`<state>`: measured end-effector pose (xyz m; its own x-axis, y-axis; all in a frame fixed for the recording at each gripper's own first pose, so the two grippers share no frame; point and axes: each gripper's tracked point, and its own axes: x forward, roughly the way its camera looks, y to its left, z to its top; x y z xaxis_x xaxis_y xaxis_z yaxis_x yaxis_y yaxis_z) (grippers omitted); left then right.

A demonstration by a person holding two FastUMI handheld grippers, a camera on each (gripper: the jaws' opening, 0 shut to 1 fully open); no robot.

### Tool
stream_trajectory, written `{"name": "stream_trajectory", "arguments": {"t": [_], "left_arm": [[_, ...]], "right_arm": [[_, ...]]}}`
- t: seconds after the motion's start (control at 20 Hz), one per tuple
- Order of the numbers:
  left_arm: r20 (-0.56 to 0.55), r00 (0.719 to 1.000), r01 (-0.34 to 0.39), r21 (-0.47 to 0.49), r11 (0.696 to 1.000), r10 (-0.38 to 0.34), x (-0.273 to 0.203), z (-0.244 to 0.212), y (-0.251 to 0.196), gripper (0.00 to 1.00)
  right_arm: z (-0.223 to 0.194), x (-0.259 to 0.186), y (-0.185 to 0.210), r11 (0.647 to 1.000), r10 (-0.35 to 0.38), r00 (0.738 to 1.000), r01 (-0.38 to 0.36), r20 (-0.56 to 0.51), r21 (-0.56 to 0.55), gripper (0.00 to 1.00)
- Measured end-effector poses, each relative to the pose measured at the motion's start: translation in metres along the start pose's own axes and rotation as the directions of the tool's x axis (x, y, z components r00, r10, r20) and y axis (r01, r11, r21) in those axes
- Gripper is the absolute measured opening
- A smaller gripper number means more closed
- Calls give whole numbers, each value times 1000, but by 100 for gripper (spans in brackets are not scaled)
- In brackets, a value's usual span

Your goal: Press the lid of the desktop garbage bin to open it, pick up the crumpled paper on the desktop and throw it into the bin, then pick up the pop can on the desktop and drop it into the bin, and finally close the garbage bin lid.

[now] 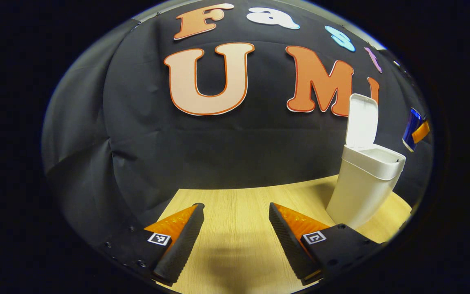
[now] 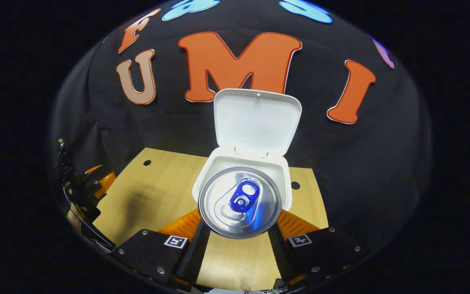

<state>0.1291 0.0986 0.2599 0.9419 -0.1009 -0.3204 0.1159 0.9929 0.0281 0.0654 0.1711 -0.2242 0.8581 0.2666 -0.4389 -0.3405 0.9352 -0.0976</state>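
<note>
**Can held at the bin's mouth**

Your left gripper (image 1: 237, 241) hangs spread and empty over the table (image 1: 235, 196), well left of the garbage bin (image 1: 361, 183). Your right gripper (image 2: 238, 241) pinches the pop can (image 2: 240, 202), axis pointing forward, just before the bin's open mouth, lid (image 2: 257, 120) upright; it looks ready to drop.

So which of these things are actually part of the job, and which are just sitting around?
Part of the job:
pop can, held in the right gripper
garbage bin
bin lid, standing open

Just there:
left gripper, open and holding nothing
wooden table
</note>
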Motion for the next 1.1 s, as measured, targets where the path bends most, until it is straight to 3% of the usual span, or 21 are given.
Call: {"name": "stream_trajectory", "arguments": {"t": [0.2,0.4,0.7,0.9,1.1], "left_arm": [[-9,1000,-10,1,1000,10,0,-2,2,100],[-28,999,-20,-5,1000,19,-4,-5,4,100],[-39,999,-36,-1,999,36,-6,-8,7,100],[-43,998,-38,-4,999,38,-8,-9,7,100],[-30,999,-33,-22,999,33,-6,-6,4,100]], "right_arm": [[-2,0,-1,999,-10,1000,11,-6,31,76],[-1,-5,-4,998,-55,998,54,-35,-18,77],[-7,-4,-8,999,-52,997,51,-65,-14,80],[-5,-1,-5,999,-46,997,46,-63,-7,96],[1,-3,-5,999,-42,998,43,-42,5,98]]}}
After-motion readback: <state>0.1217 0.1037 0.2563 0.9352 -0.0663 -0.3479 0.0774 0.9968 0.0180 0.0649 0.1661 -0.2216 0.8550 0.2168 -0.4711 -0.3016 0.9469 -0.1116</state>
